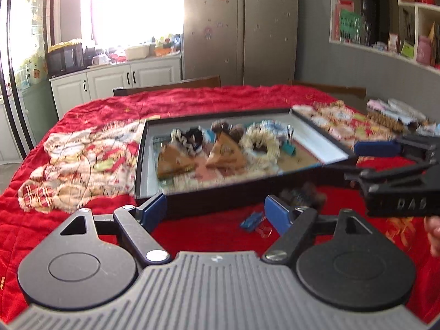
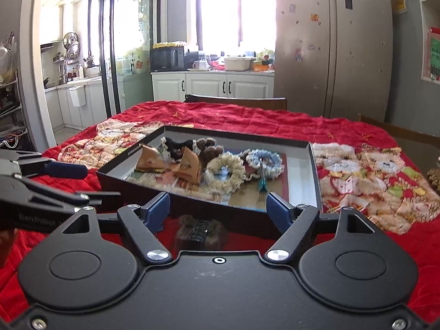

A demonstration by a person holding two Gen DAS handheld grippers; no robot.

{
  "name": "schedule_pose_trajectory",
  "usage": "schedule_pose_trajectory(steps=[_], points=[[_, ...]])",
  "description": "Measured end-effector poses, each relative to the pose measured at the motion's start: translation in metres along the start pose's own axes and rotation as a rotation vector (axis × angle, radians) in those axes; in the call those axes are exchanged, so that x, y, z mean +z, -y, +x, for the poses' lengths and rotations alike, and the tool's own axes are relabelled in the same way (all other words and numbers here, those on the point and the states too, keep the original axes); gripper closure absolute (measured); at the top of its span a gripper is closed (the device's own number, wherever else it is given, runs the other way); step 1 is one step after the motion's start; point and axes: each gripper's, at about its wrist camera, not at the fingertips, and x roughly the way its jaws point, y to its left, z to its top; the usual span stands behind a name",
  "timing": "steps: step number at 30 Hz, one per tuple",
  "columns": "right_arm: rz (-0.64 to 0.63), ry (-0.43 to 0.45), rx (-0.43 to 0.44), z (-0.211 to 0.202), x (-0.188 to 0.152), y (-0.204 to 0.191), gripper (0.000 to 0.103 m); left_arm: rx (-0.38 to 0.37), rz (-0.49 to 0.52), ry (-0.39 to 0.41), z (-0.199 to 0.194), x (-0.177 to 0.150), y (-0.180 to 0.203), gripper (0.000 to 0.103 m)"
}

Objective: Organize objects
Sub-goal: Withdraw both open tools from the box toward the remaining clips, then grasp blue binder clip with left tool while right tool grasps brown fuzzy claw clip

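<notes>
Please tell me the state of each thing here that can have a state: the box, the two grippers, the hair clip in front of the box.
Black box: open, no lid on it, hair ties inside.
Left gripper: open, holding nothing.
Right gripper: open, holding nothing.
Furry hair clip: lying on the red cloth, outside the box.

You have a shallow black box (image 2: 312, 165) lying open and flat on the bench, its walls low and its floor pale. Inside it, toward the left wall, two tan triangular packets (image 2: 150, 161) stand tilted, with a dark frilly scrunchie (image 2: 178, 144) behind them. A cream scrunchie (image 2: 225, 172) lies flat at the box's middle, a pale blue one (image 2: 264, 159) just beyond it. Outside the box, against its near wall, a brown furry hair clip (image 2: 202, 232) lies on the bench.
</notes>
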Motion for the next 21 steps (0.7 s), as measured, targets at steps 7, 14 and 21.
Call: schedule_pose_trajectory(steps=[7, 14, 21], points=[[-0.003, -0.03, 0.013, 0.012, -0.009, -0.001, 0.031, -0.041, 0.042, -0.037, 0.009, -0.015, 0.0, 0.016], [-0.025, -0.091, 0.06, 0.033, -0.018, -0.009, 0.035, -0.094, 0.076, -0.067, 0.018, -0.026, 0.006, 0.017], [-0.022, -0.136, 0.043, 0.054, -0.022, -0.013, 0.046, -0.103, 0.054, -0.081, 0.034, -0.03, 0.008, 0.02]])
